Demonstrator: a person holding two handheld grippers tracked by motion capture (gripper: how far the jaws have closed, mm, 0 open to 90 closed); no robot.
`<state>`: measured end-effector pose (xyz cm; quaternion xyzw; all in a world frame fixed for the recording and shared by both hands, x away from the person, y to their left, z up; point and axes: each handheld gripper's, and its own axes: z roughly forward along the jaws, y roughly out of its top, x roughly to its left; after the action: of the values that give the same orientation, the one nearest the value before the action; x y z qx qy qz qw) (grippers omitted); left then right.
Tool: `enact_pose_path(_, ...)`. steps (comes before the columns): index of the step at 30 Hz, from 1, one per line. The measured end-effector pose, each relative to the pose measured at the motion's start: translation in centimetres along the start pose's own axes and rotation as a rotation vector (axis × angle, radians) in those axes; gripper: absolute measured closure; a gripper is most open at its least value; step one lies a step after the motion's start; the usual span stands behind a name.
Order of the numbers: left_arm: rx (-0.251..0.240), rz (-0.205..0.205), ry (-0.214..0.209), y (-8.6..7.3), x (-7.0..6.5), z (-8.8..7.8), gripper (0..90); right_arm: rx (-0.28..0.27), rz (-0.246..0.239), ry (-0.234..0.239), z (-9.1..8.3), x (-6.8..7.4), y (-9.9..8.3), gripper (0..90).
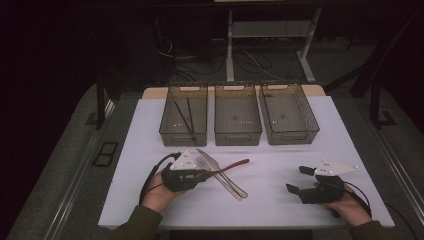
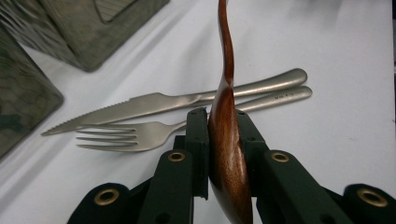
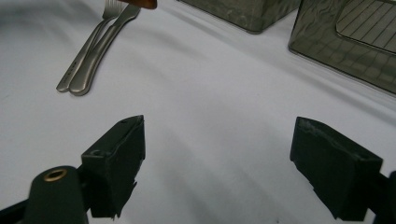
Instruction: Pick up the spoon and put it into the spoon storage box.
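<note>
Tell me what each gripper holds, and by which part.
The left gripper clamps a wooden spoon by its bowl end, handle pointing away. The right gripper is open, holding nothing.

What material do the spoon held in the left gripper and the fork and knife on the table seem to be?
Spoon: probably wood, reddish-brown, polished, with faint grain and a soft sheen.
Fork and knife: likely stainless steel, grey with a matte brushed finish; the knife edge is serrated.
</note>
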<state>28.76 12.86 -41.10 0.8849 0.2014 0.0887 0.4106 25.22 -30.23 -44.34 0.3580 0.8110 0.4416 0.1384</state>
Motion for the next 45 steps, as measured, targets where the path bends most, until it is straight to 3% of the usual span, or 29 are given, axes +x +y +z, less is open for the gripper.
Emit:
enact_pose_path(9, -0.044, -0.021, 0.008, 1.1, 1.0, -0.4, 78.3, -0.005, 0.004, -0.001, 0.0, 0.1, 0.1, 17.3)
enact_pose_path(19, -0.051, -0.058, 0.068, 3.1, 2.7, -0.5, 78.3, -0.011, 0.009, -0.002, -0.1, 0.0, 0.0, 17.3)
enact_pose_path(30, -0.059, -0.060, 0.106, 6.3, 4.9, 0.1, 78.3, -0.014, 0.012, -0.003, -0.2, 0.0, 0.1, 17.3)
enact_pose_path(40, -0.045, -0.063, 0.153, 9.8, 7.2, 1.5, 78.3, -0.016, 0.012, -0.005, -0.2, 0.0, 0.1, 17.3)
enact_pose_path(45, -0.055, -0.088, 0.175, 11.0, 8.4, 2.9, 78.3, -0.017, 0.012, -0.002, -0.3, 0.0, 0.1, 17.3)
